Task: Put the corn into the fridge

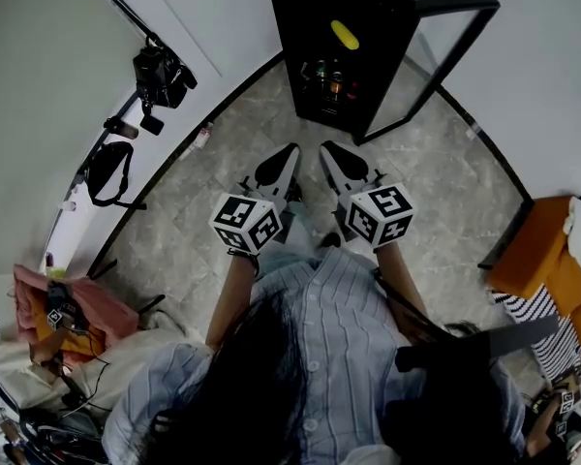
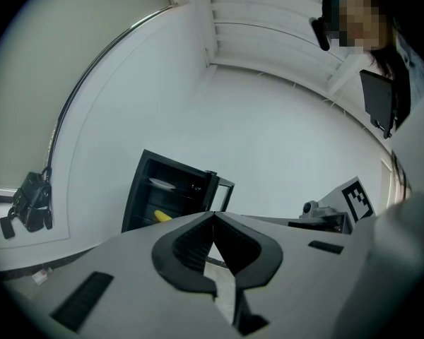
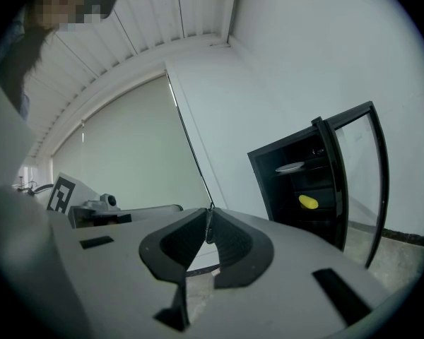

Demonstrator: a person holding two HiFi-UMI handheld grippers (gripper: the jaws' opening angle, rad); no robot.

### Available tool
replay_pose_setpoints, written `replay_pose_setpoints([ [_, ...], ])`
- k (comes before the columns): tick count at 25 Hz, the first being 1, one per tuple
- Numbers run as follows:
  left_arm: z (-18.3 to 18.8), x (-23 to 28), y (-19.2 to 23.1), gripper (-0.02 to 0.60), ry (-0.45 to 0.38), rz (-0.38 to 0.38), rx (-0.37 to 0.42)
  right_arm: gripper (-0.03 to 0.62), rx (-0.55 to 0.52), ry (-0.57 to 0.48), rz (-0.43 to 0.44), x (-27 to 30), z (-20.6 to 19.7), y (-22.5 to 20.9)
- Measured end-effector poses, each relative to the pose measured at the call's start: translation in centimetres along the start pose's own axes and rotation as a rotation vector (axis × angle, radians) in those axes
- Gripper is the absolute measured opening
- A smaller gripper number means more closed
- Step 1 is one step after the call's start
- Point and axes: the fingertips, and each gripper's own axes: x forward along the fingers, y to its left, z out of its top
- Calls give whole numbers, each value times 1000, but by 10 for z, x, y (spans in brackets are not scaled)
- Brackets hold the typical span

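A yellow corn cob [image 1: 345, 34] lies on a middle shelf inside the small black fridge [image 1: 300, 27]. The fridge's glass door [image 1: 445, 56] stands swung open to the right. The corn [image 2: 162, 217] shows in the left gripper view, and the corn [image 3: 308, 202] in the right gripper view, below a white plate [image 3: 290, 167] on the top shelf. My left gripper [image 1: 287, 149] and right gripper [image 1: 325, 148] hover side by side over the floor, a short way in front of the fridge. Both have their jaws closed tip to tip with nothing between them.
Bottles [image 1: 327, 77] stand on the fridge's bottom shelf. A black camera [image 1: 161, 74] and a bag [image 1: 108, 173] hang on the left wall. An orange cloth [image 1: 547, 250] lies at the right, a pink one [image 1: 77, 308] at the lower left. The floor [image 1: 271, 114] is grey marbled stone.
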Motion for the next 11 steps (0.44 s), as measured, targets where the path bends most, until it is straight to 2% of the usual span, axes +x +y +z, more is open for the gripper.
replay_pose_setpoints([
  [6,1,1,7,9,10,-10,-2,38,-1,11,-15,8,-2,0],
  [11,3,-16,26,9,-15,43,-20,38,-20,47,36,30,-10,15],
])
